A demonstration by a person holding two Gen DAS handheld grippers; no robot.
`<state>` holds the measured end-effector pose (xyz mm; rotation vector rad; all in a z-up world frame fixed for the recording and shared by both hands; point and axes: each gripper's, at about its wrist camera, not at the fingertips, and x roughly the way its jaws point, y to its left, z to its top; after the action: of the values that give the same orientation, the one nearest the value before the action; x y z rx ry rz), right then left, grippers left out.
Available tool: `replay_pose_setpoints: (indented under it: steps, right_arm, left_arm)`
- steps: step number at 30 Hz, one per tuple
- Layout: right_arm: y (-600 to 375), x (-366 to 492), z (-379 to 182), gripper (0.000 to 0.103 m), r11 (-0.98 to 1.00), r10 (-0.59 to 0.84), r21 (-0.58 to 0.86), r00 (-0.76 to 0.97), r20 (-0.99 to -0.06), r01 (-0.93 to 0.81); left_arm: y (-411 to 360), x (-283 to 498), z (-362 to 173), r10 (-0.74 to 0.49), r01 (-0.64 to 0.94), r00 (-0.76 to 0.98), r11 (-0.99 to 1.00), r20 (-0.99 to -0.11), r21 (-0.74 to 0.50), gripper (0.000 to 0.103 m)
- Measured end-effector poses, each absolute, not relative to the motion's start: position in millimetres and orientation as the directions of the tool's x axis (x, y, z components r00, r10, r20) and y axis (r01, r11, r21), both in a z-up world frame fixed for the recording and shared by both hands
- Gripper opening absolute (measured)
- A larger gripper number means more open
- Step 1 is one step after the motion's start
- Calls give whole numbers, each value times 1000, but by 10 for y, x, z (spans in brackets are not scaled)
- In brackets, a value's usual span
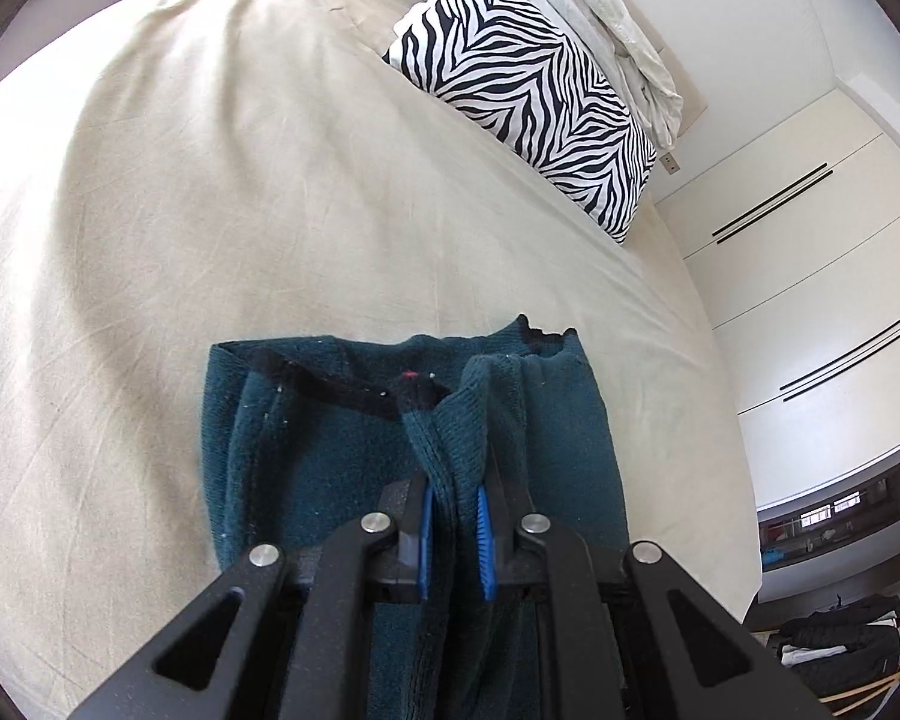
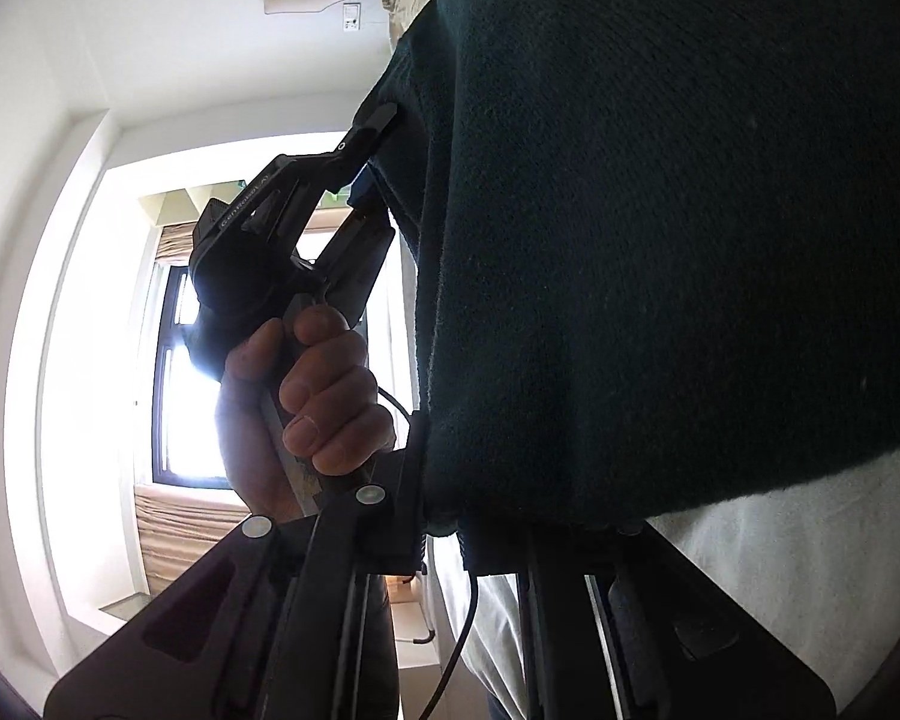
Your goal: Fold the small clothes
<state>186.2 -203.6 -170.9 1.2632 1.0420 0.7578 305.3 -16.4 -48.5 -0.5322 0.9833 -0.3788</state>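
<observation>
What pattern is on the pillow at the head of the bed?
Black-and-white zebra stripes on the pillow, clearest in the left wrist view.

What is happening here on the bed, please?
A person is folding a small dark green garment over a bed covered with a beige sheet. The left tool is shut on a bunched fold of the garment, lifting it. In the right wrist view, a hand holds the left tool's handle, and the garment hangs close in front of the camera. The right tool is hidden behind the cloth; it seems shut on the garment. A zebra-striped pillow lies further back.
</observation>
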Motion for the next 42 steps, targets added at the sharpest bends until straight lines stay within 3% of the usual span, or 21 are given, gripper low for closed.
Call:
replay_pose_setpoints:
  steps: [17, 24, 29, 34, 36, 37, 39, 41, 42]
  right_arm:
    - [-1633, 2232, -1868, 7, 198, 921, 974, 319, -224, 113]
    - [-1589, 2089, -1848, 7, 184, 926, 978, 315, -207, 102]
    - [-1517, 2146, -2053, 7, 255, 912, 959, 299, -281, 123]
    - [-1589, 2118, -1990, 8, 273, 905, 957, 310, -290, 99]
    - [-1643, 2077, -1938, 13, 288, 899, 952, 312, -307, 107]
    - [-1687, 2027, -1905, 16, 297, 896, 948, 310, -317, 111]
    - [-1785, 1896, -1797, 39, 322, 895, 943, 298, -332, 84]
    - [-1885, 1736, -1616, 58, 375, 889, 927, 278, -364, 16]
    - [-1942, 1649, -1529, 58, 400, 885, 916, 268, -381, -17]
  left_arm:
    - [211, 3127, -700, -462, 30, 526, 849, -714, -527, 13]
    - [206, 3059, -629, -471, 69, 564, 845, -678, -530, 13]
    - [237, 3166, -847, -422, 24, 548, 871, -722, -490, 15]
    - [442, 3121, -1021, -480, -22, 564, 805, -672, -593, 19]
    - [458, 3102, -951, -466, -24, 579, 811, -669, -585, 24]
    - [488, 3086, -899, -443, -36, 596, 819, -670, -573, 32]
    - [592, 3041, -787, -420, -54, 631, 815, -652, -577, 40]
    - [648, 2965, -642, -386, -59, 661, 829, -644, -557, 40]
    - [632, 2919, -564, -363, -50, 674, 847, -644, -530, 40]
